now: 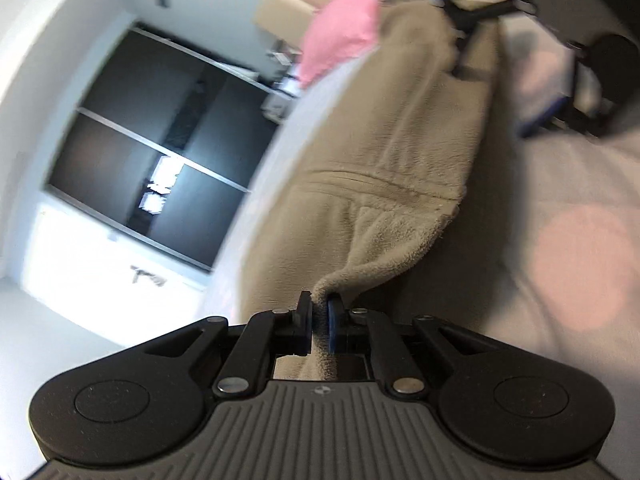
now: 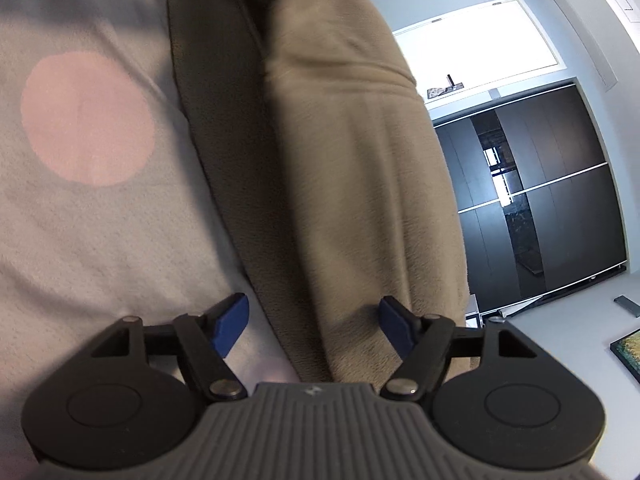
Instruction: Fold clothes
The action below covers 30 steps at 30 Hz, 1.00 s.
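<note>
Left gripper: jaws clamped on a corner of beige fleece garment, lifted off spotted bedspread. Right gripper: jaws wide apart, empty, garment running lengthwise straight ahead between them. Right nearer free edge; likely next grasp there.

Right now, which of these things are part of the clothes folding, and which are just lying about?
Part of the job:
- beige fleece garment
- left gripper, shut on a corner of it
- right gripper, open, with the garment between its fingers
- bedspread with pink dots underneath

Just lying about:
- pink cushion
- dark wardrobe
- framed picture
</note>
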Tool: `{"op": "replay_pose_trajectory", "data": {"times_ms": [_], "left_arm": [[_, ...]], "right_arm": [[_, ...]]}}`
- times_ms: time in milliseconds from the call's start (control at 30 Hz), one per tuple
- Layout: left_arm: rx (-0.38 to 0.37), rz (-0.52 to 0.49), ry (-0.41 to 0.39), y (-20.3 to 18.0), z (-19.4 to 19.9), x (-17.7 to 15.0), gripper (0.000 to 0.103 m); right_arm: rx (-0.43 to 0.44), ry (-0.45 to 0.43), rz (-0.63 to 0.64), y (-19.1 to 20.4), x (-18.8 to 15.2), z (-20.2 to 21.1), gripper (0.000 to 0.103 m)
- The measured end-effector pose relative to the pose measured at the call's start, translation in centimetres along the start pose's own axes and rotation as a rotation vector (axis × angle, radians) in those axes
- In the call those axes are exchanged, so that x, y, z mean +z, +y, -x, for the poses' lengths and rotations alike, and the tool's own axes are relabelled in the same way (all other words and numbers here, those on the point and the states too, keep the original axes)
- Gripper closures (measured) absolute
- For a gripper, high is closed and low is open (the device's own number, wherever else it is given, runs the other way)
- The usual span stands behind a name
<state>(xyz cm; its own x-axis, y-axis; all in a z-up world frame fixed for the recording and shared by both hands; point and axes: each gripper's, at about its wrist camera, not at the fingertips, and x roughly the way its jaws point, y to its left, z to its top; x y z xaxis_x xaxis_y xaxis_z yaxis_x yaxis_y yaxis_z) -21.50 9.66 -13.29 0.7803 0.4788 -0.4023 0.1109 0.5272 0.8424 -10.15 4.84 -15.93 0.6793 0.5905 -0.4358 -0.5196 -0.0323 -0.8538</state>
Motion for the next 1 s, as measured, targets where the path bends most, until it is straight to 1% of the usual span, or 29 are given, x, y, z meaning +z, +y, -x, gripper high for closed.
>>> {"op": "replay_pose_trajectory", "data": {"times_ms": [67, 133, 200, 233, 300, 333, 400, 467, 500, 533, 600, 633, 733, 767, 800, 867, 1000], "left_arm": [[-0.06, -0.054, 0.014, -1.0, 0.8, -0.6, 0.096], [-0.101, -0.089, 0.021, -1.5, 0.8, -1.1, 0.094], [-0.128, -0.105, 0.029, -1.9, 0.8, -1.5, 0.091], [-0.142, -0.105, 0.037, -2.5, 0.7, -2.0, 0.087], [-0.172, -0.088, 0.048, -2.2, 0.0, -2.1, 0.08], [-0.179, -0.079, 0.049, -2.2, -0.2, -2.1, 0.076], [-0.185, -0.066, 0.039, -2.2, -0.5, -2.0, 0.072], [-0.189, -0.049, 0.025, -2.2, -0.6, -1.7, 0.059], [-0.188, -0.044, 0.017, -2.3, -0.8, -1.6, 0.058], [-0.187, -0.046, 0.009, -2.4, -0.9, -1.5, 0.057], [-0.186, -0.058, -0.003, -2.7, -1.2, -1.4, 0.054], [-0.185, -0.068, -0.007, -2.9, -1.4, -1.4, 0.051], [-0.177, -0.097, -0.015, -3.6, -1.8, -1.4, 0.049], [-0.171, -0.107, -0.015, -3.9, -1.8, -1.4, 0.047], [-0.166, -0.113, -0.013, -4.0, -1.9, -1.6, 0.047], [-0.155, -0.123, -0.01, -4.3, -2.1, -1.8, 0.046], [-0.129, -0.131, -0.015, -4.9, -2.2, -2.1, 0.043]], "right_arm": [[-0.003, -0.001, 0.006, -0.1, 0.1, 0.0, 0.029], [-0.006, -0.006, 0.016, -0.1, 0.1, 0.0, 0.029], [-0.006, -0.01, 0.026, 0.0, 0.1, 0.0, 0.029], [-0.003, -0.008, 0.031, 0.0, 0.2, -0.1, 0.029], [-0.002, -0.004, 0.047, 0.0, 0.4, -0.2, 0.028], [-0.006, -0.005, 0.055, 0.0, 0.6, -0.3, 0.028], [-0.017, -0.01, 0.068, 0.2, 0.7, -0.3, 0.028], [-0.031, -0.016, 0.074, 0.2, 0.7, -0.6, 0.028], [-0.038, -0.019, 0.077, 0.1, 0.7, -0.7, 0.029], [-0.05, -0.026, 0.08, 0.9, 0.4, -0.3, 0.03], [-0.069, -0.04, 0.093, 1.1, 0.1, -0.1, 0.04], [-0.08, -0.046, 0.101, 1.3, 0.0, 0.1, 0.043], [-0.087, -0.068, 0.101, 1.5, -0.2, 1.2, 0.069], [-0.089, -0.076, 0.101, 1.6, -0.3, 1.6, 0.081], [-0.091, -0.083, 0.101, 1.7, -0.3, 2.0, 0.086], [-0.108, -0.1, 0.057, 0.9, 0.0, 2.6, 0.089], [-0.178, -0.136, -0.034, -0.9, 0.3, 3.5, 0.09]]}}
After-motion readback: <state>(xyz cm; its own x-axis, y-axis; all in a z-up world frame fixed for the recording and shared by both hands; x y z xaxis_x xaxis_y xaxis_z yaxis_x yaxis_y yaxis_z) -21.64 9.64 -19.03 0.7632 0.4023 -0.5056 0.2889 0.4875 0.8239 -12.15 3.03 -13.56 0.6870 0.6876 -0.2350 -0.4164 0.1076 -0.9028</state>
